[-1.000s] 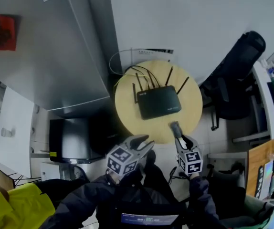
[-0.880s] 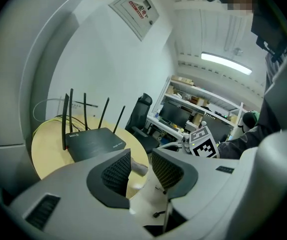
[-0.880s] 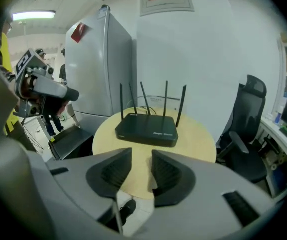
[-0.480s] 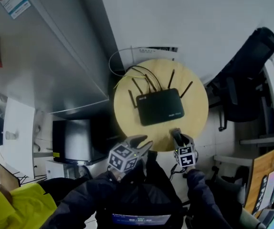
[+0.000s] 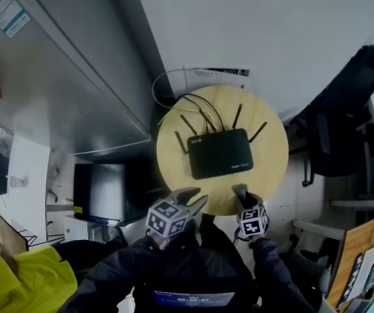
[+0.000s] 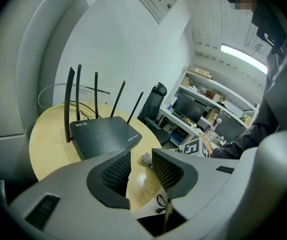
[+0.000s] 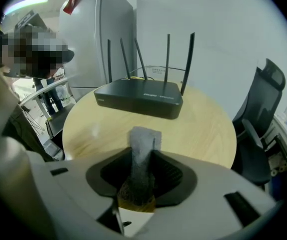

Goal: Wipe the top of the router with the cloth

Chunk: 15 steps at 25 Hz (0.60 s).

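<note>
The black router (image 5: 219, 153) with several upright antennas lies in the middle of the round wooden table (image 5: 272, 142). My right gripper (image 5: 241, 192) hovers at the table's near edge, in front of the router (image 7: 138, 98). Its jaws are closing and pinch a folded grey cloth (image 7: 143, 146) that sticks out forward. My left gripper (image 5: 190, 199) is at the near left edge of the table, open, with nothing between its fingers. In the left gripper view the router (image 6: 106, 134) lies ahead to the left, and the cloth's tip (image 6: 146, 158) shows beyond the jaws.
A tall grey cabinet (image 5: 57, 77) stands to the left of the table, with a dark box (image 5: 102, 191) below it. A black office chair (image 5: 343, 109) is on the right. Cables (image 5: 174, 100) run off the table's far side. Desks with monitors (image 6: 193, 106) fill the background.
Both grippers have come down toward the table's near edge, the right one more. The cloth stays in the right gripper. The router has not moved.
</note>
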{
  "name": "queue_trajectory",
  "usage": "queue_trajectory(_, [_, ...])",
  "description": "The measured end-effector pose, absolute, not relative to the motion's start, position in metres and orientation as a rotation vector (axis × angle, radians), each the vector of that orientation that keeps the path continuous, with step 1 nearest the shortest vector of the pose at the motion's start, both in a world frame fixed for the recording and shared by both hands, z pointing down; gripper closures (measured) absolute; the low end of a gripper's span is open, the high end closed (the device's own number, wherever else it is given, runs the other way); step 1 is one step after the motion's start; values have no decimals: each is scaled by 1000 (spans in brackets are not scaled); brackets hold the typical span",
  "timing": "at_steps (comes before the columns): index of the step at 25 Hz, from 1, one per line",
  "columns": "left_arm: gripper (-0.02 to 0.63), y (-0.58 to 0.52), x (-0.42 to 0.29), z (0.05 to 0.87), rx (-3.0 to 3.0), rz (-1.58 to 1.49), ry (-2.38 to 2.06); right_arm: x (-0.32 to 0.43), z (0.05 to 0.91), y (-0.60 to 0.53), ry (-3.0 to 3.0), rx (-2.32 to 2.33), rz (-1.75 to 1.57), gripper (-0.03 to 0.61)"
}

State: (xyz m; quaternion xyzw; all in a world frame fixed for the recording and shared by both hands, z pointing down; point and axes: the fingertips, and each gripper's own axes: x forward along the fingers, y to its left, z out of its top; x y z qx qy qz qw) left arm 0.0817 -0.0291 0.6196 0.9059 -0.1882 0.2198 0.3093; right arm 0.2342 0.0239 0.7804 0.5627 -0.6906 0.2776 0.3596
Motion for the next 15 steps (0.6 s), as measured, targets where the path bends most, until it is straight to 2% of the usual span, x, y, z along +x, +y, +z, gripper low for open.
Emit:
queue_trajectory(4, [485,-32,84,620,2396,582,-493,238,782,23,-1749,1447,715,474])
queue_trajectory(15, [485,-41,71,606,2420,526,-523,233,725,1,-1824,1463,639,489])
